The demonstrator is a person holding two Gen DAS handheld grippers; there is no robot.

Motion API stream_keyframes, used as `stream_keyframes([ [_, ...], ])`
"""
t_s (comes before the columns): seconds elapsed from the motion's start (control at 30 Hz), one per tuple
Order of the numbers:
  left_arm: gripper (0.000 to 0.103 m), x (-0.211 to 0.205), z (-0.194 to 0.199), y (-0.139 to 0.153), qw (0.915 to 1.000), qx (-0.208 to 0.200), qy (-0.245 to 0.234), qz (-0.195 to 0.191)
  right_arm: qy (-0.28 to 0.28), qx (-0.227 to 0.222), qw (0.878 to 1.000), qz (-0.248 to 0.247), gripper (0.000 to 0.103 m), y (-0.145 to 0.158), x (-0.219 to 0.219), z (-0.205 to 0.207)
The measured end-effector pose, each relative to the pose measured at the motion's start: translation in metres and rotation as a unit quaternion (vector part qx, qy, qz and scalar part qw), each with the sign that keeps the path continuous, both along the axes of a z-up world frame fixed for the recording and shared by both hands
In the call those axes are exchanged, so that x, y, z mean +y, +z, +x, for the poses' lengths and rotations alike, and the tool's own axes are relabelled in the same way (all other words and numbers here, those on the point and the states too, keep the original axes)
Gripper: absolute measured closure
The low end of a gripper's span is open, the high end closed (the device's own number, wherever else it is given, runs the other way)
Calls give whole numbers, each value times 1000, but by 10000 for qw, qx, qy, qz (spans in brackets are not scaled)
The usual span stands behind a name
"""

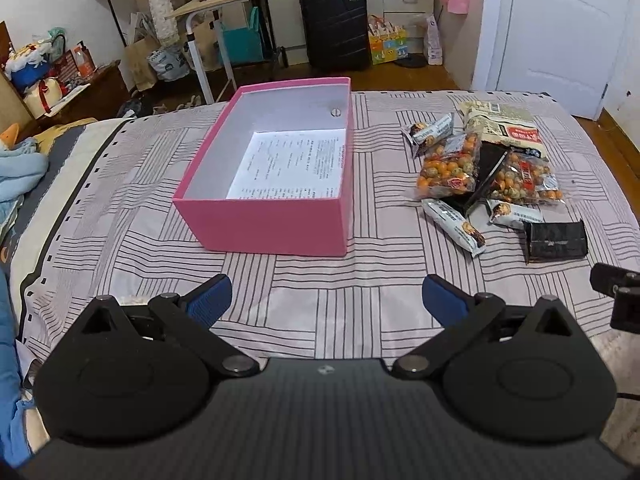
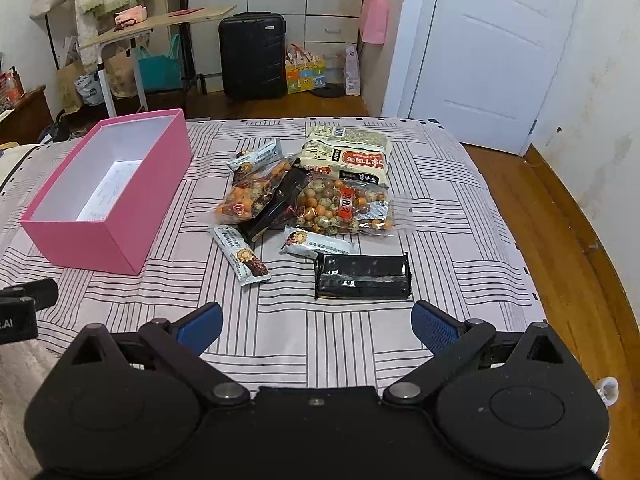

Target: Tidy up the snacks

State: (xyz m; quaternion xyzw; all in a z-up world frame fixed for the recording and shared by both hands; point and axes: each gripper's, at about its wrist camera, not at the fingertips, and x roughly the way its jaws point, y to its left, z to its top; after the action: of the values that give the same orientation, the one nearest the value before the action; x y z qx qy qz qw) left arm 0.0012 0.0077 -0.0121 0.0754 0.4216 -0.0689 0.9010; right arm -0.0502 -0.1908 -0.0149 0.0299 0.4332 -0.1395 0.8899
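Box (image 1: pixel 264 224) open, pink | snacks (image 2: pixel 312 204) heaped beside, apart | left gripper (image 1: pixel 326 300), right gripper (image 2: pixel 316 326) jaws spread, empty

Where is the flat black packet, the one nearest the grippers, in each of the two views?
Left wrist view: the black packet lies far right, at the snack pile's near edge.
Right wrist view: the black packet lies centre, just ahead of the fingers.
Shared landmark: the pink box, left of the snacks in both.

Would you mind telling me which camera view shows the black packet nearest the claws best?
The right wrist view: the black packet lies whole and near centre, just ahead of the open right claw. The left wrist view shows it smaller, off to the right.
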Motion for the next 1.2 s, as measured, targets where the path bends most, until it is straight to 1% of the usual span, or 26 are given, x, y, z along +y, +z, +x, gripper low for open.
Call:
stream_keyframes([
  [0.33, 0, -8, -3, -5, 9999, 45, -113, 30, -19, 25, 10000, -32, 1, -2, -1, -1],
  [0.53, 0, -5, -4, -5, 10000, 70, -68, 11, -96, -57, 9999, -12, 1, -3, -4, -3],
  [0.73, 0, -4, -3, -5, 9999, 93, -72, 1, -149, -33, 9999, 1, 1, -5, -9, -2],
  [0.97, 0, -9, -2, -9, 9997, 186, -146, 39, -58, -25, 9998, 163, 1, -5, -20, 4],
  [1.03, 0, -12, -1, -10, 9996, 190, -193, 9, 96, -21, 9999, 47, 1, -2, -24, 9],
  [1.1, 0, -16, -1, -11, 9996, 187, -192, -36, 302, -161, 9992, -211, 1, 3, -30, 12],
  [1.17, 2, -21, 0, -12, 9997, 156, -156, -128, 501, -628, 9960, -386, 1, 12, -39, 10],
  [1.2, 2, -23, 0, -12, 9995, 111, -188, -239, 583, -822, 9939, -457, 1, 15, -44, 9],
])
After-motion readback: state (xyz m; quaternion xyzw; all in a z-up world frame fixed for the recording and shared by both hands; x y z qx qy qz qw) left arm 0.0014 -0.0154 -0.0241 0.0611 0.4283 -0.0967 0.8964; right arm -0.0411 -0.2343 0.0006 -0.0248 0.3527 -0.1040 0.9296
